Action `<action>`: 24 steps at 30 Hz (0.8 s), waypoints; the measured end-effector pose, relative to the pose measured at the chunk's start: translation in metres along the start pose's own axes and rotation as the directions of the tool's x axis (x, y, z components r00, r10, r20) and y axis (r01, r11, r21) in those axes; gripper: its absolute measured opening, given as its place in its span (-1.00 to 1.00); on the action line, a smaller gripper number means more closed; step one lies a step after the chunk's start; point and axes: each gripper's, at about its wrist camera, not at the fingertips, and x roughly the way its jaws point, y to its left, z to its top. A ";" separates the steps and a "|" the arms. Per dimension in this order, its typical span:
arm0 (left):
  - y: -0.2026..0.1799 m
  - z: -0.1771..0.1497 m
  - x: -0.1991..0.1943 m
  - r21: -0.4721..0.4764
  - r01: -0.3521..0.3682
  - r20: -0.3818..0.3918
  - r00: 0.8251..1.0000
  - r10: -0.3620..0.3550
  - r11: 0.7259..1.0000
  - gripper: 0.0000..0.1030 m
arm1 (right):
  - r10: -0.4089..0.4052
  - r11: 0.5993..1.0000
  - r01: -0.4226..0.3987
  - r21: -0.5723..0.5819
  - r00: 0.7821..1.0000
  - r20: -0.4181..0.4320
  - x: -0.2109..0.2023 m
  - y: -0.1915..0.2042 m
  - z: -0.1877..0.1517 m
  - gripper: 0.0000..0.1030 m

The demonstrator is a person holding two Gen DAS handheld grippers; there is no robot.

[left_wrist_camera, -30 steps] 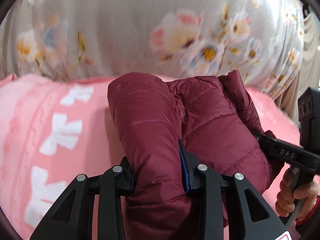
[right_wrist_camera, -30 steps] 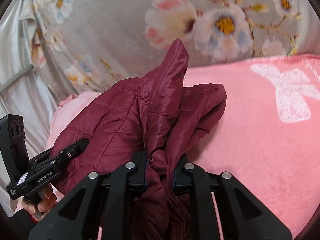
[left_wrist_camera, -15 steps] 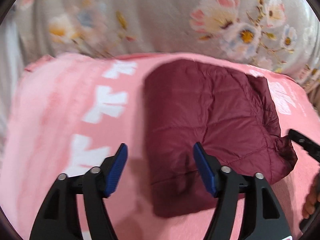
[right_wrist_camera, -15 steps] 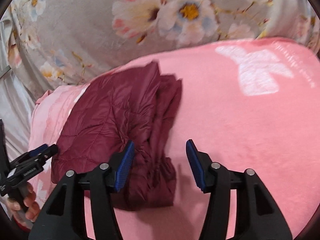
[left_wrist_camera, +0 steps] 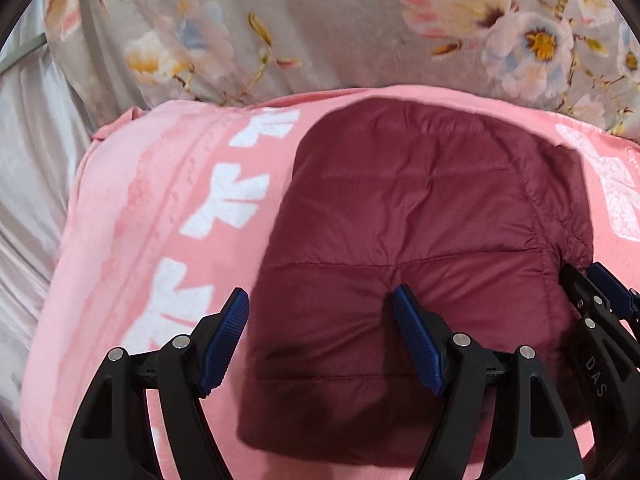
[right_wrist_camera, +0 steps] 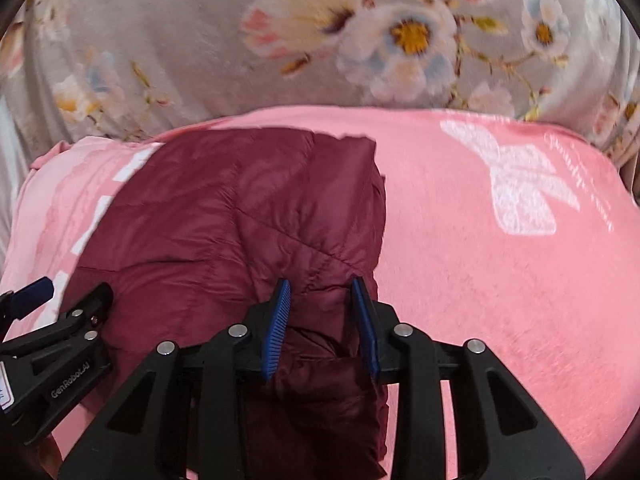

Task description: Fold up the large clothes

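On pink blanket (left_wrist_camera: 120, 240), floral curtain (left_wrist_camera: 320, 20) behind: left claw (left_wrist_camera: 320, 340) wide, right claw (right_wrist_camera: 322, 320) narrowing, unclamped.

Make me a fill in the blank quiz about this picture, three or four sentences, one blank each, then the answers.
1. The folded jacket is dark ___ in colour.
2. The jacket lies on a ___ blanket with white patterns.
3. The left gripper has nothing pressed between its pads, so it is ___.
4. Behind the blanket hangs a grey cloth printed with ___.

Answers: red; pink; open; flowers
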 end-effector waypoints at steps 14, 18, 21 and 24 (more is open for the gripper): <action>-0.004 -0.017 0.029 -0.007 0.017 0.053 0.998 -0.016 1.000 0.62 | 0.030 0.998 -0.028 0.059 0.999 -0.026 0.025 -0.017 -0.015 -0.07; -0.006 -0.019 0.031 -0.007 0.009 0.062 0.998 -0.009 1.000 0.63 | 0.019 0.999 -0.018 0.047 1.000 -0.021 0.023 -0.014 -0.016 -0.06; -0.008 -0.020 0.031 -0.008 0.003 0.067 0.998 -0.003 1.000 0.63 | 0.005 0.999 -0.004 0.033 1.000 -0.015 0.022 -0.011 -0.016 -0.06; -0.009 -0.020 0.031 -0.007 -0.002 0.071 0.997 0.003 1.000 0.63 | 0.005 0.999 -0.005 0.033 1.000 -0.013 0.022 -0.012 -0.016 -0.06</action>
